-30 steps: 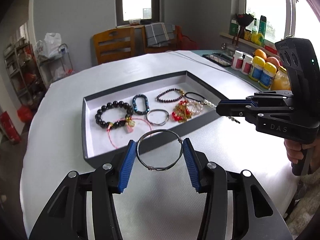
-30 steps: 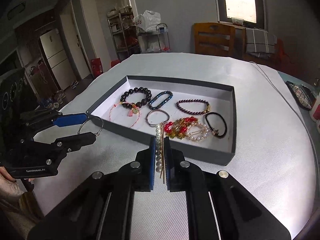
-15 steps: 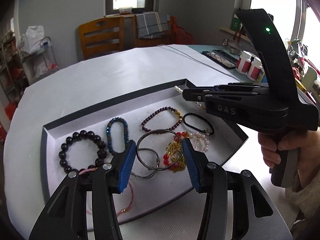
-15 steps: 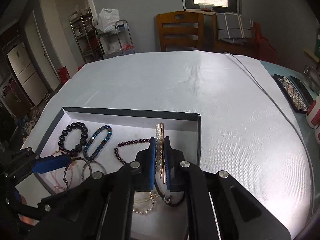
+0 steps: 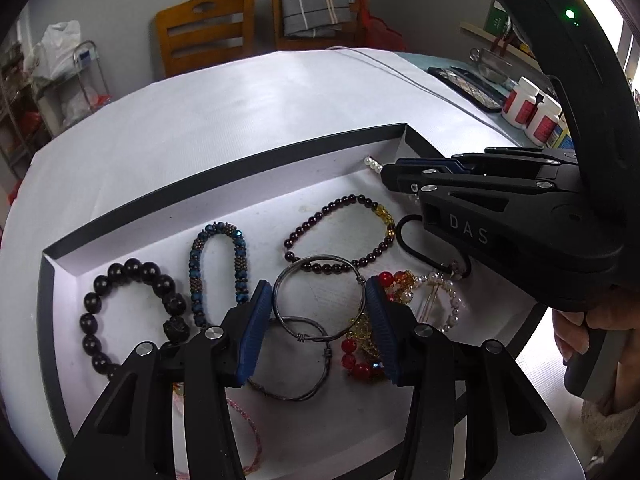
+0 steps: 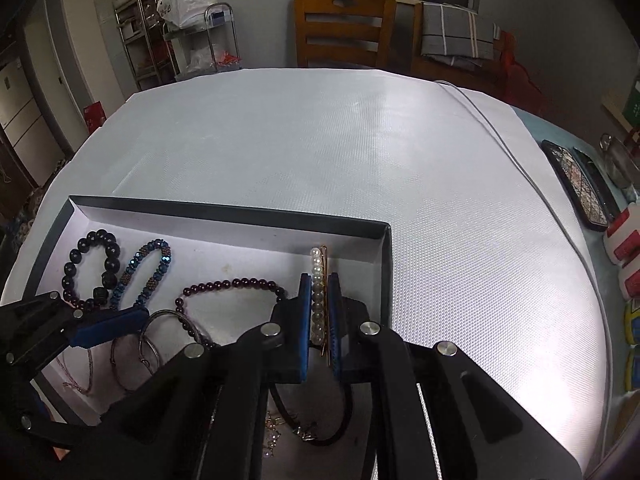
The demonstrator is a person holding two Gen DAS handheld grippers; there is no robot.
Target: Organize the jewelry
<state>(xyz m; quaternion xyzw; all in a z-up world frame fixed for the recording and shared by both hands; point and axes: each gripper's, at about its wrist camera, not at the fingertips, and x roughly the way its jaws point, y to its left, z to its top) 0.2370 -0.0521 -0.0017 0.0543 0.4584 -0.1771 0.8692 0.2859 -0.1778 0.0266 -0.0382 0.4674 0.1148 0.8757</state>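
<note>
Jewelry sits in a shallow grey tray (image 5: 224, 184) on the white table (image 6: 360, 152), and both grippers carry one more piece over it. Left gripper (image 5: 320, 312) has its jaws clamped across a silver wire bangle (image 5: 319, 293), held flat-on to the camera, just above a second silver bangle (image 5: 296, 360) lying on the tray floor; a dark garnet bead bracelet (image 5: 340, 236) lies just beyond it, a blue beaded bracelet (image 5: 218, 264) and a black bead bracelet (image 5: 132, 308) to the left. Right gripper (image 6: 320, 320) is closed tight on a pearl hair clip (image 6: 318, 292) — its long axis runs straight forward along the fingers, the free end pointing at the tray's far right corner (image 6: 386, 226).

That corner is the relation that matters: in the right wrist view, bare tray floor lies directly ahead of the clip's tip, near the far wall. My judgement — the right gripper is the nearer one to that spot, so lowering the clip there, parallel to the right wall, looks like the coming move. Whether either piece already touches the tray I cannot tell.
</note>
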